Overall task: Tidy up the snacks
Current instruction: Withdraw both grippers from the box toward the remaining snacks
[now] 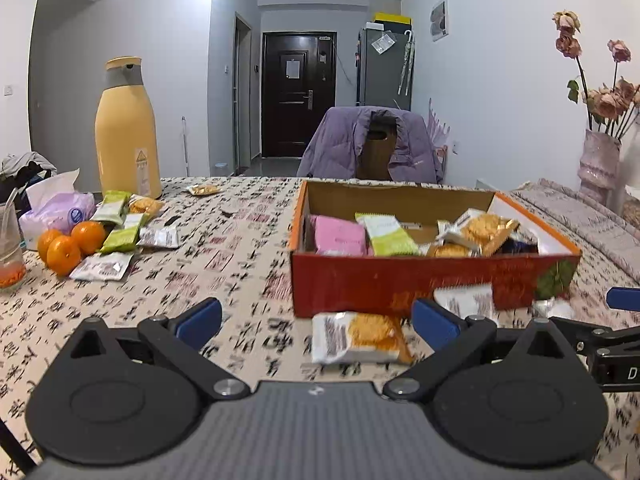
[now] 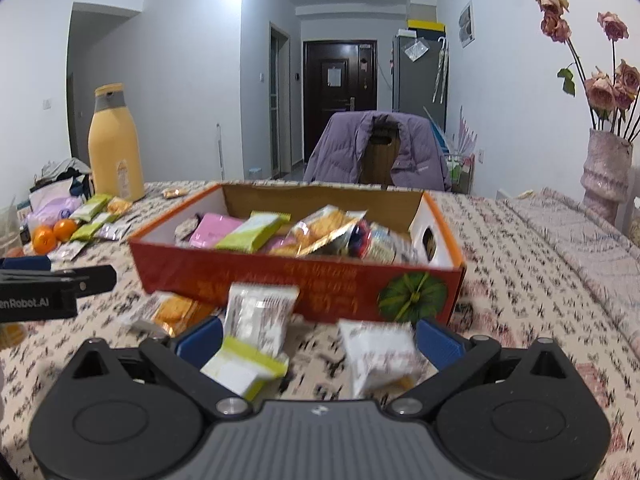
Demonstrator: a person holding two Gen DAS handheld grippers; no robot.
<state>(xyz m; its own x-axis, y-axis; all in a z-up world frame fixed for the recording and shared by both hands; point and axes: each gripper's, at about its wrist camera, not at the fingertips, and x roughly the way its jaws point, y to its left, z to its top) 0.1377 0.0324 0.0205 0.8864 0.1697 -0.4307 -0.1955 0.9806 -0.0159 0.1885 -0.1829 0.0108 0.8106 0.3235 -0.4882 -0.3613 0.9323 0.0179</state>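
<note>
A red cardboard box [image 1: 400, 286] [image 2: 280, 280] holds several snack packets on the patterned tablecloth. My left gripper [image 1: 316, 322] is open, with an orange cracker packet [image 1: 358, 338] lying on the cloth between its fingers, just in front of the box. My right gripper [image 2: 318, 338] is open over three loose packets: a green-edged one [image 2: 246, 366], a white one [image 2: 260, 312] and another white one [image 2: 380, 354]. The cracker packet [image 2: 176, 314] lies to their left. More loose packets [image 1: 120, 232] lie at the far left beside three oranges [image 1: 66, 246].
A tall yellow bottle [image 1: 126, 132], a tissue pack [image 1: 52, 210] and a glass [image 1: 10, 248] stand at the left. A vase of dried roses [image 2: 606, 172] stands far right. A chair with a purple jacket [image 1: 372, 144] is behind the table.
</note>
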